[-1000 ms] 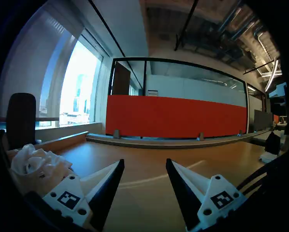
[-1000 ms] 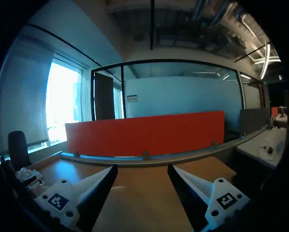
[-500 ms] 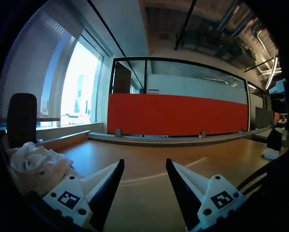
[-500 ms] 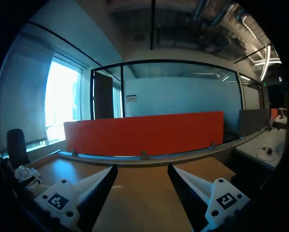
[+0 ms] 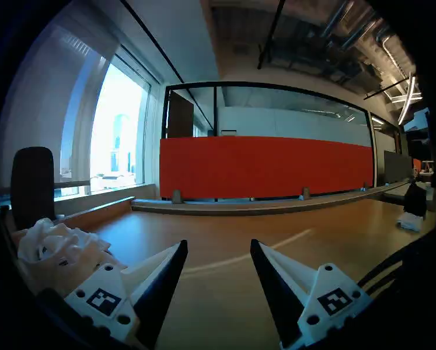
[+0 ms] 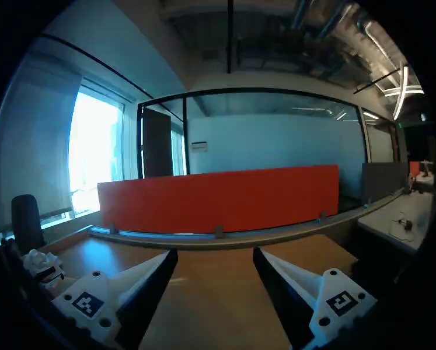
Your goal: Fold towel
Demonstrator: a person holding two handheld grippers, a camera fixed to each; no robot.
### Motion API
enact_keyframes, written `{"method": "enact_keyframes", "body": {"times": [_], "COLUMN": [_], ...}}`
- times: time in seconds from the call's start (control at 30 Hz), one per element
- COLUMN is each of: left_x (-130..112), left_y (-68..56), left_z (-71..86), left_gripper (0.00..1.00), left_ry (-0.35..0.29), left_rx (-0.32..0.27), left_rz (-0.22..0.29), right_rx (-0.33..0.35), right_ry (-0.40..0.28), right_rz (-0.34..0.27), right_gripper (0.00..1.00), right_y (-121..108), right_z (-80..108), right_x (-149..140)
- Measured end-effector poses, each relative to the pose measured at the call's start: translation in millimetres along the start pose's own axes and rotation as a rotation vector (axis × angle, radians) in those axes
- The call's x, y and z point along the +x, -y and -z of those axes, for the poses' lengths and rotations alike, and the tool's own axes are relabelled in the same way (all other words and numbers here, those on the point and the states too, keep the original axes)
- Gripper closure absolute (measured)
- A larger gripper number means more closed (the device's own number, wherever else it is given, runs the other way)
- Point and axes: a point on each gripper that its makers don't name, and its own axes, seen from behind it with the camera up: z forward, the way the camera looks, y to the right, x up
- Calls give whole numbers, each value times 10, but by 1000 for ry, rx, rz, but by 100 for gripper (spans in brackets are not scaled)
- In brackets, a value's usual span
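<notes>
A crumpled white towel (image 5: 54,245) lies in a heap on the wooden table (image 5: 229,245), at the far left of the left gripper view. My left gripper (image 5: 216,259) hovers low over the table to the right of it, open, with nothing between its white fingers. In the right gripper view the same towel (image 6: 39,265) shows small at the far left edge. My right gripper (image 6: 215,265) is open and holds nothing, above the bare tabletop (image 6: 218,297).
An orange partition (image 5: 264,166) runs along the table's far edge, with glass walls behind. A dark chair back (image 5: 31,184) stands at the left by the window. A dark object on something white (image 5: 415,207) sits at the table's right. A neighbouring white desk (image 6: 398,221) lies right.
Both views have shifted only slightly, as if the grippers tilted a little; the towel stays in place and both grippers remain open.
</notes>
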Motion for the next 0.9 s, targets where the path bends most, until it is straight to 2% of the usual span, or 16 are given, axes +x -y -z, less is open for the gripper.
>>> {"method": "enact_keyframes", "body": {"times": [0.3,0.5,0.63,0.9], "left_x": [-14,-19,-28,-38], "left_y": [-8,-13,-12,-16], "left_z": [-6,-11,-16,-23], "left_gripper": [21,21,3,2], "left_ry": [0,1,0,0], "left_rx": [1,1,1,1], "left_rz": [-2,-3,-3,-3], "right_rx": [7,-5,-24,-53], "right_ry": [-13,-36,-54,-88], "right_rz": [-6,7,26,44], "right_gripper": [0,0,0,0], "right_y": [0,-85,-182,-350], "right_z": [5,17,20,54], "right_x": [30,69,68,-44]}}
